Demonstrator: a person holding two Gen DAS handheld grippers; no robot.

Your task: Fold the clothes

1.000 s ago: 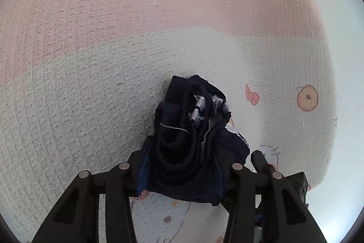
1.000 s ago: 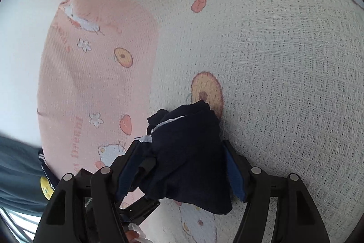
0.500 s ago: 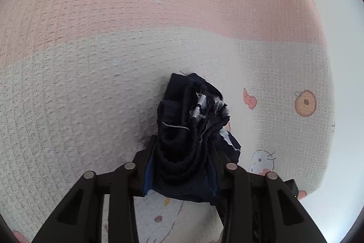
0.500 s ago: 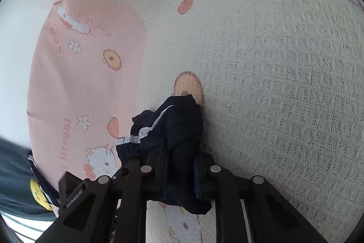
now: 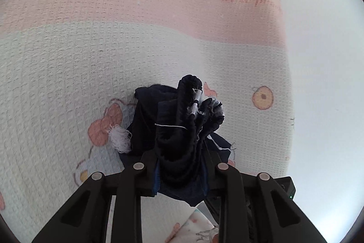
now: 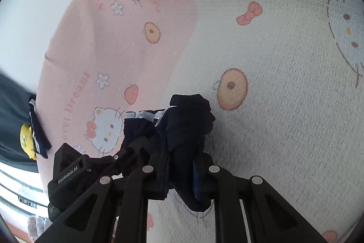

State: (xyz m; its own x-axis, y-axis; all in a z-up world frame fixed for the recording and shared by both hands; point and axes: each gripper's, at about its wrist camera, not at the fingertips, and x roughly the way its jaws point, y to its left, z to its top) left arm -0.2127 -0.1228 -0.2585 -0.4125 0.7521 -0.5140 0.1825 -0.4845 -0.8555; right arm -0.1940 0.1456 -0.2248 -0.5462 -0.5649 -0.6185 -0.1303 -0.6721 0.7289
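Note:
A dark navy garment [image 5: 177,129] is bunched between the fingers of my left gripper [image 5: 180,165], whose jaws are closing with the pads pressed on the cloth. A ribbed waistband and a frayed white tag [image 5: 119,138] stick out of the bunch. In the right wrist view another part of the same navy garment [image 6: 188,115], with a pale stripe [image 6: 143,115], is pinched in my right gripper [image 6: 182,165], which is shut on it. The left gripper's black body [image 6: 68,174] shows just to the left there. Cloth hangs below both grips, above the blanket.
A pink and white waffle blanket [image 5: 91,60] with cartoon cat, bow and apple prints covers the bed below. Its edge runs down the right of the left wrist view, with a bright white surface [image 5: 323,83] beyond. Another dark garment with a yellow figure [image 6: 13,120] lies at the bed's left edge.
Both grippers closed on the navy garment, the right one from wide open. Both then rose, pulling the bunched cloth up off the blanket, and the right view rolled.

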